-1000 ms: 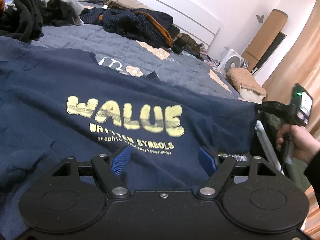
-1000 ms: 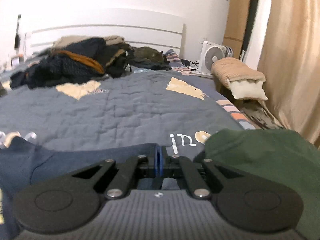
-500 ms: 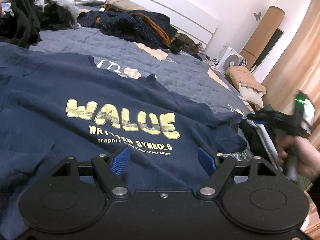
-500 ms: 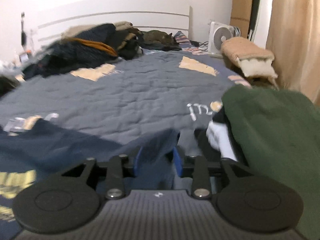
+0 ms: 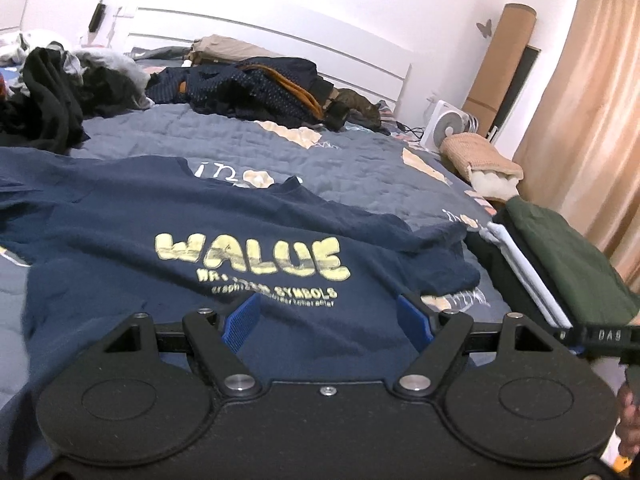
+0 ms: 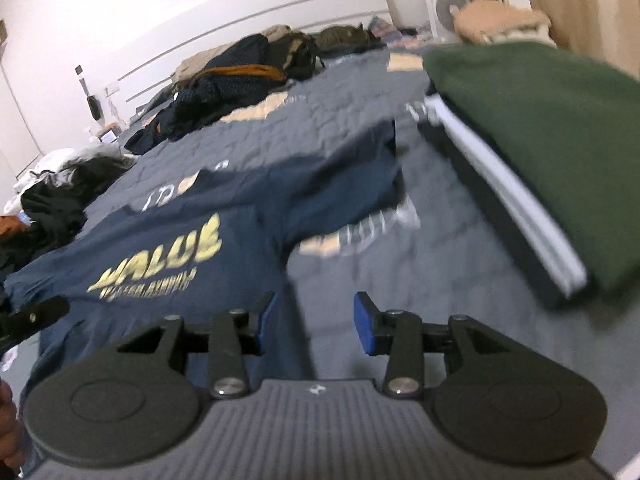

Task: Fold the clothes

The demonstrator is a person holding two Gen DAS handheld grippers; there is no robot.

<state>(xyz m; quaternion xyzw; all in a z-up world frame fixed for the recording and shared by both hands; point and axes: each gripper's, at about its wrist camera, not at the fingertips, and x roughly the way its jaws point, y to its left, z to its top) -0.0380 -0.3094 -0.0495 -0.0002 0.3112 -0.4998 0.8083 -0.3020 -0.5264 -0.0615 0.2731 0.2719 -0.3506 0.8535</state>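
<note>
Left wrist view: quilted grey-blue bed fills the room, white headboard at its far edge. Navy T-shirt lies spread at the near edge. Folded stack, green on top, occupies the right edge. Left gripper: wide, empty. Right gripper: half-wide, opening, apparently empty (blurred).
</note>
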